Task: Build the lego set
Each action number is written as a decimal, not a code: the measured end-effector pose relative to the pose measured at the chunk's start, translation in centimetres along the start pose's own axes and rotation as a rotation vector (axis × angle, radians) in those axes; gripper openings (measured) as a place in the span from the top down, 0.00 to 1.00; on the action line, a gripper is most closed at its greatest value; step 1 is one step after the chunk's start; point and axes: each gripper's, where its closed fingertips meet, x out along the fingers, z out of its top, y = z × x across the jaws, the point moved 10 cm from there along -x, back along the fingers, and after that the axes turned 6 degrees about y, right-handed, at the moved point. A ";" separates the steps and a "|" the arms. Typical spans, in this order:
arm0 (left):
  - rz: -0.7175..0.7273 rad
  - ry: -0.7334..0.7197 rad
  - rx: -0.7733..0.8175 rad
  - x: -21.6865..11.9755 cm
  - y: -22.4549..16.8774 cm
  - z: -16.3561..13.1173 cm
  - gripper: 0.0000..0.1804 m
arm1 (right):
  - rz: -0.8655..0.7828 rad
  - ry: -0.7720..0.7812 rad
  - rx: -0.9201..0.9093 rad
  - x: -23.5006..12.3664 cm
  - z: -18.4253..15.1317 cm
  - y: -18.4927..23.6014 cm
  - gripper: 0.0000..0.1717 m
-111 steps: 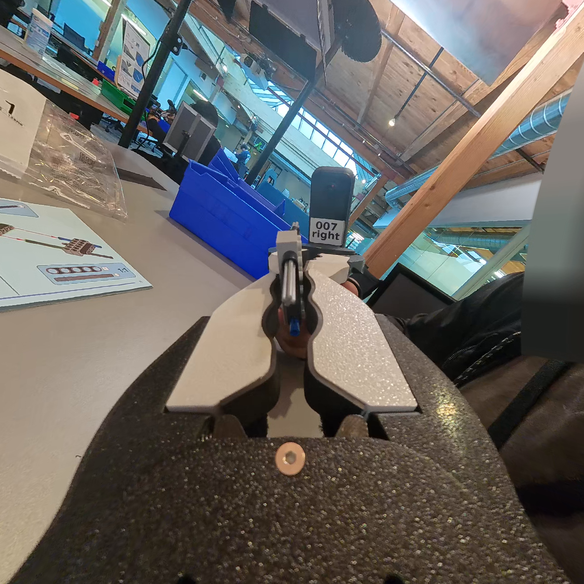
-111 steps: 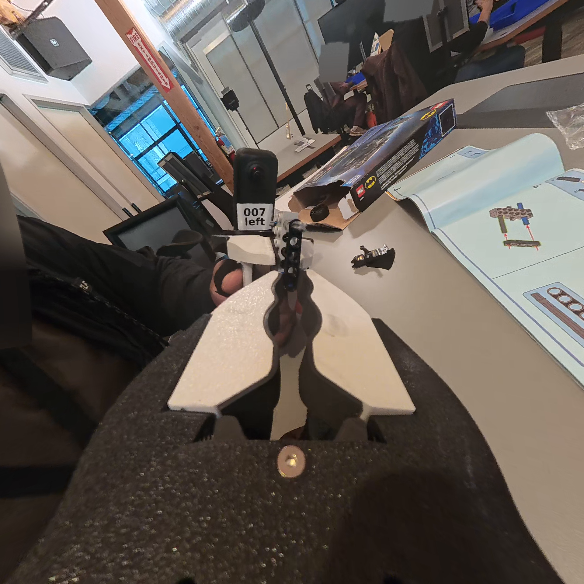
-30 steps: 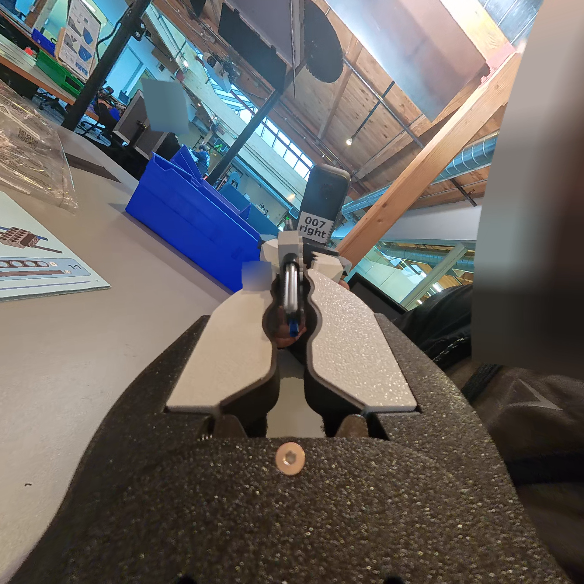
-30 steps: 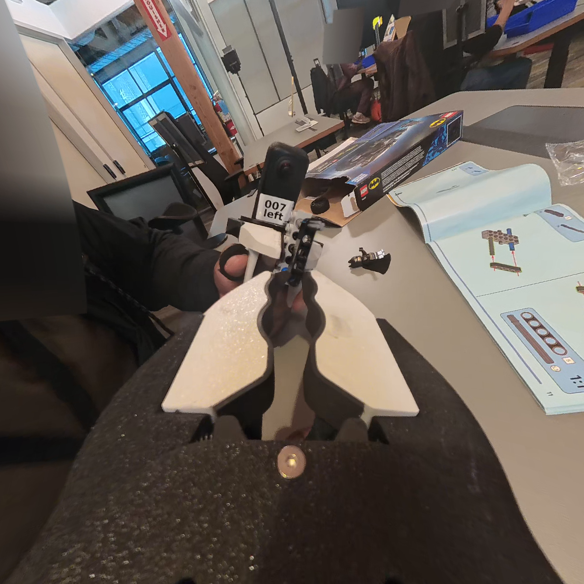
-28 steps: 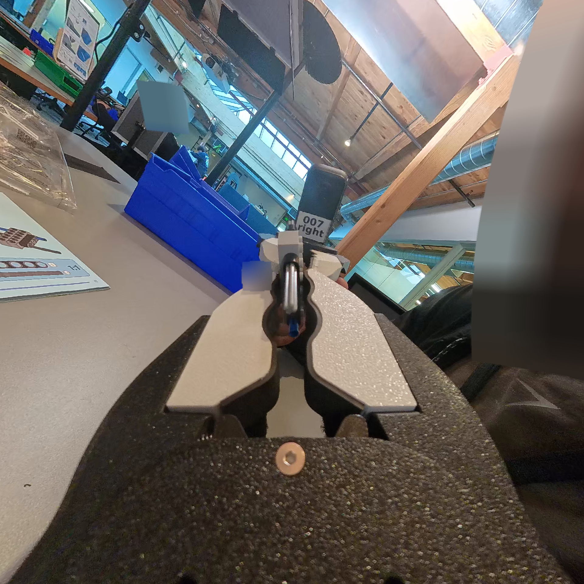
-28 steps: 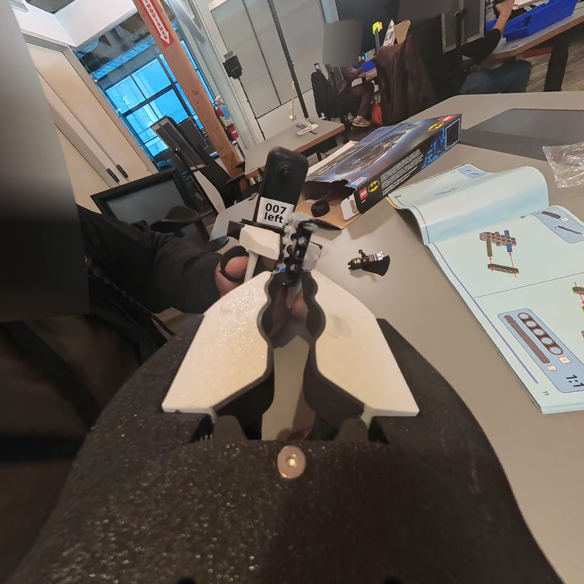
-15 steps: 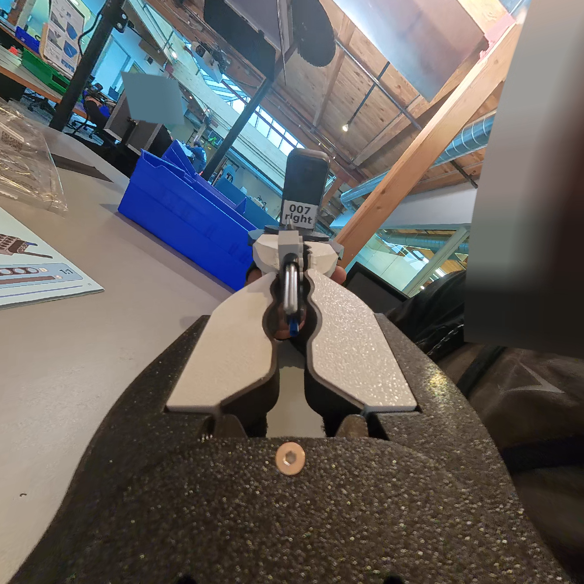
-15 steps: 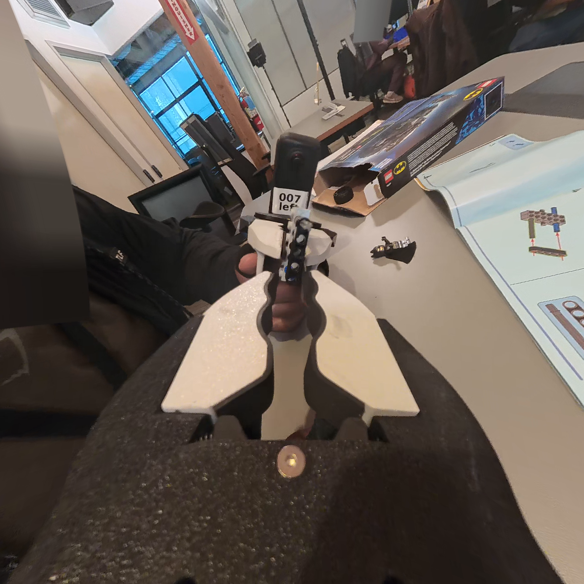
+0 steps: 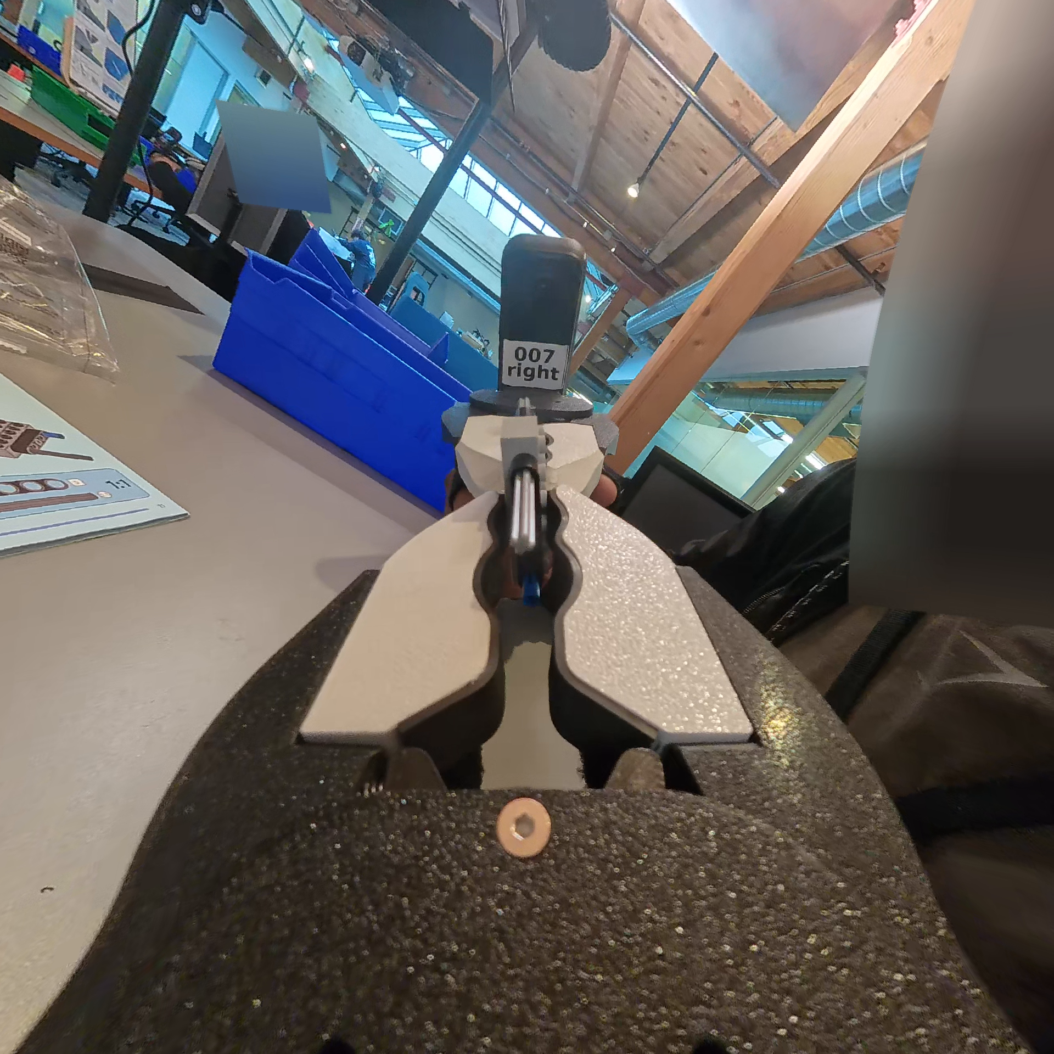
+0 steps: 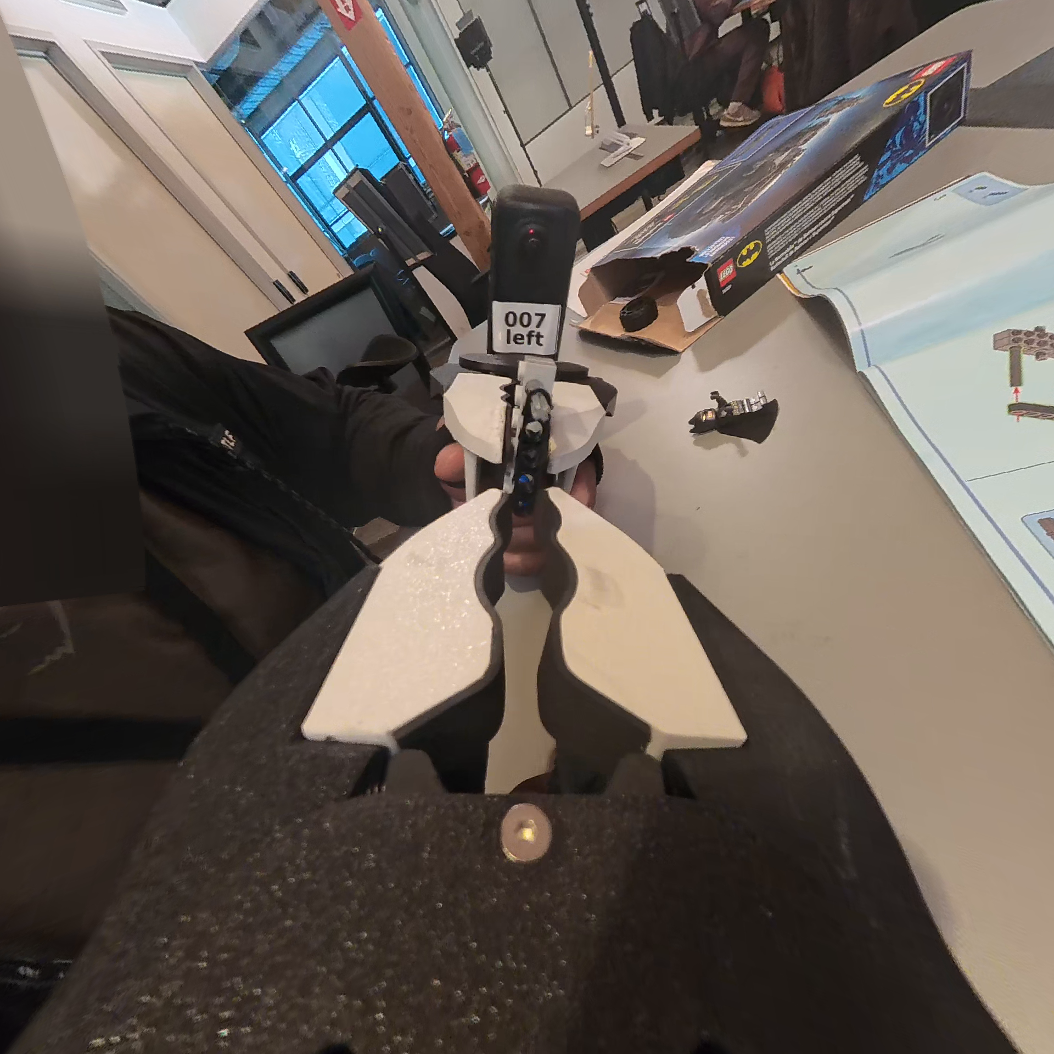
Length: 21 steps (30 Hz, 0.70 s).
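Observation:
My left gripper (image 9: 525, 507) is shut on a small brick assembly (image 9: 522, 516), a grey beam joined to a black holed beam with a blue pin (image 9: 530, 590) at its near end. It holds the assembly in the air over the table's edge. My right gripper (image 10: 522, 505) faces it head-on, and its fingertips (image 10: 495, 507) close on the lower end of the black holed beam (image 10: 527, 456). In the right wrist view the left gripper (image 10: 530, 422) clamps the same assembly higher up. In the left wrist view the right gripper (image 9: 527, 473) stands just beyond my fingertips.
A grey table (image 10: 741, 570) carries an open instruction booklet (image 10: 941, 353), an opened dark toy box (image 10: 798, 188) and a small black caped figure (image 10: 736, 416). A blue bin (image 9: 319, 365), a clear plastic bag (image 9: 40, 308) and the booklet's corner (image 9: 85, 502) lie to the left. Left and right tips are no more than a few centimetres apart.
Both grippers have swung a little, staying face to face. The right gripper's fingers have closed in on the lower end of the black beam; the left's grip has not changed.

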 end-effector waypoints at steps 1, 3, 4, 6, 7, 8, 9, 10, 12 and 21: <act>0.004 -0.002 0.002 0.0 0.0 0.0 0.93 | 0.003 -0.002 0.003 0.0 0.0 0.0 0.96; 0.008 -0.013 -0.002 -0.1 0.0 0.0 0.93 | 0.006 -0.013 0.012 0.1 0.0 -0.1 0.96; 0.010 -0.018 -0.007 -0.1 0.0 0.0 0.93 | 0.009 -0.018 0.019 0.2 -0.1 -0.1 0.96; 0.005 -0.018 -0.009 -0.1 -0.1 -0.1 0.93 | 0.022 -0.015 0.023 0.2 -0.1 -0.1 0.96; 0.008 -0.020 -0.008 -0.1 -0.1 -0.1 0.93 | 0.021 -0.013 0.021 0.2 -0.1 -0.1 0.96; 0.011 -0.025 -0.013 -0.1 -0.1 -0.1 0.93 | 0.019 -0.014 0.023 0.2 -0.1 -0.1 0.96; 0.009 -0.033 -0.020 -0.1 -0.1 -0.1 0.93 | 0.023 -0.020 0.030 0.3 -0.1 -0.1 0.96; 0.007 -0.040 -0.026 -0.1 0.0 -0.1 0.93 | 0.027 -0.026 0.037 0.3 -0.1 -0.2 0.96; 0.008 -0.045 -0.029 -0.1 0.0 -0.1 0.93 | 0.033 -0.029 0.044 0.4 -0.2 -0.2 0.96; 0.026 -0.064 -0.034 -0.1 0.0 -0.2 0.93 | 0.026 -0.028 0.052 0.7 -0.3 -0.2 0.96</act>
